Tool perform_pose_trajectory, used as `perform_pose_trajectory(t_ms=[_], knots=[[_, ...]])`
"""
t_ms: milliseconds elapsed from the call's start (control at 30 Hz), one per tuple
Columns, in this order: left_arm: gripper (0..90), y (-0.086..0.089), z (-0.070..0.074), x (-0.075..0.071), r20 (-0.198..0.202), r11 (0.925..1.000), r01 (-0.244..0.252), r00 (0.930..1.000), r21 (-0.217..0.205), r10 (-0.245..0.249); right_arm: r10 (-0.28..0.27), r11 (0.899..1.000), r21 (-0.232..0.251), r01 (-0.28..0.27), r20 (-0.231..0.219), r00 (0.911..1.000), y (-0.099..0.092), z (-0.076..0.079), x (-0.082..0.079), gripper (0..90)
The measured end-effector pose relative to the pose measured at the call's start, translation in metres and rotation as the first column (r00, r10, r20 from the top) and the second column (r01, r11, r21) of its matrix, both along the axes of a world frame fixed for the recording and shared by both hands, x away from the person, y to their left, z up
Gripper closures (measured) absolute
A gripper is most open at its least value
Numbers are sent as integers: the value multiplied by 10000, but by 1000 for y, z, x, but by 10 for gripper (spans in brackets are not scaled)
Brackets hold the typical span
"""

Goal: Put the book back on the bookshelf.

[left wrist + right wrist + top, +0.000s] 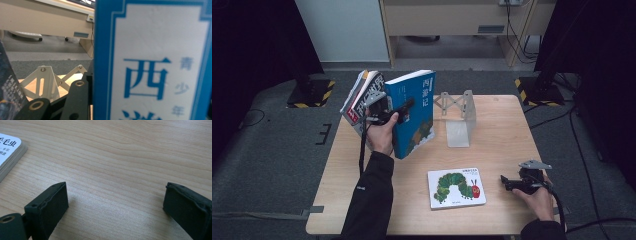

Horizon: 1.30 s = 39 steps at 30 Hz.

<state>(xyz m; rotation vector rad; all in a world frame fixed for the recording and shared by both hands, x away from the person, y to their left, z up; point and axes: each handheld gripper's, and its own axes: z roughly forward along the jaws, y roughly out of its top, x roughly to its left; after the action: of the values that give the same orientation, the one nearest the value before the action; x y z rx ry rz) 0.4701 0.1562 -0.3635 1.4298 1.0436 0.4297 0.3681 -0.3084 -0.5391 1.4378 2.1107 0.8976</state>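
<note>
Step in hand, by the look of it: the blue book [414, 112] is being carried upright by the left gripper [398, 111] above the table's [502, 130] far-left part, with darker books [364, 95] leaning just behind it. The jaws are partly closed on the blue book. Next move likely calls for setting it against the white metal bookend [459, 117], spine kept vertical. The right gripper [507, 181] rests low over bare wood, jaws wide apart, nothing held, beside the caterpillar picture book [456, 187].
</note>
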Motion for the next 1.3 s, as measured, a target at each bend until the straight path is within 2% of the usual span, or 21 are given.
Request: perform_pose_trajectory(t_ms=[133,267,500,800,900,1033,1300], knots=[[600,-6,-7,10,-93,9998,-164,9998,-130,163,-3,10000,0,3,-3,10000,0,0,0,62],[600,-9,-13,15,13,9994,-298,9996,-151,299,0,10000,13,0,-17,10000,0,0,0,62],[599,-25,-27,25,12,9986,-395,9992,349,395,9,10000,8,-9,-9,10000,0,0,0,62],[599,-36,-45,31,-183,9978,-435,9988,496,445,6,10000,0,-6,-6,10000,0,0,0,62],[597,-37,-48,30,-10,9966,-488,9988,663,490,7,10000,1,-7,-8,10000,0,0,0,62],[597,-34,-50,28,107,9971,-428,9990,626,423,-1,10000,0,1,-8,10000,0,0,0,61],[591,-29,-59,9,408,9941,-433,9984,999,393,1,10000,15,-1,-23,10000,0,0,0,60]])
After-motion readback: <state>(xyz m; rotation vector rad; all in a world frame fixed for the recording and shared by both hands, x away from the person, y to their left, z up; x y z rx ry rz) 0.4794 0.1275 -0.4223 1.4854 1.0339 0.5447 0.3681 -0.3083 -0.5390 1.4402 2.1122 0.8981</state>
